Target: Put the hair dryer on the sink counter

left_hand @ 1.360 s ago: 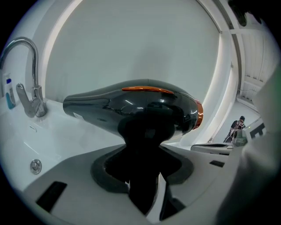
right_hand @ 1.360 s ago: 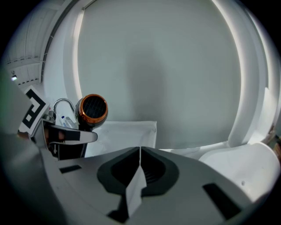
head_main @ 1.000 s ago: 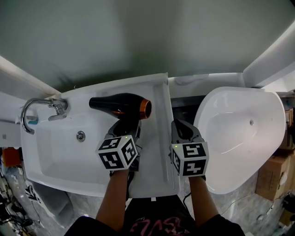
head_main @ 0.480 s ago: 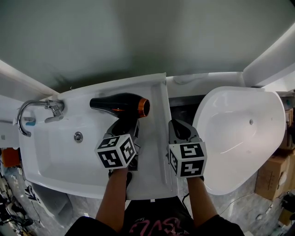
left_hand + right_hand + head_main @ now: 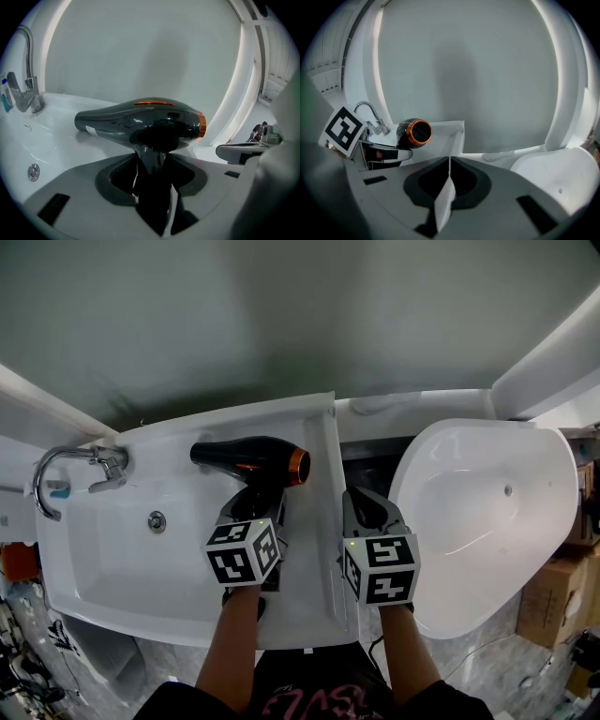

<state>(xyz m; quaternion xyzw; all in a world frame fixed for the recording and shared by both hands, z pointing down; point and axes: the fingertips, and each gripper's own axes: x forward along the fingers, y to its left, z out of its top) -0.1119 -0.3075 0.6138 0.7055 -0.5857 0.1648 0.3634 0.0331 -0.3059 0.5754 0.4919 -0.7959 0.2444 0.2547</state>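
Left hand-held gripper: clamped on the handle of the hair dryer. In the left gripper view the black handle fills the gap between the jaws.

Dryer barrel lies crosswise, orange-ringed end to the right, over the rear right part of the sink worktop, just behind the basin. Resting on the ledge or hanging just above it: cannot tell.

Right hand-held gripper: jaws pressed together, nothing between them. It hovers over the dark gap between the sink and the white tub.

Step in hand, as I judge it: the set-down. The next move calls for lowering until the barrel sits flat on the ledge, then parting the jaws and backing off without dragging the handle. A round barrel may roll toward the basin.

Containers: the sink basin holds nothing but its drain, with the faucet at its left rear. The tub holds nothing loose.
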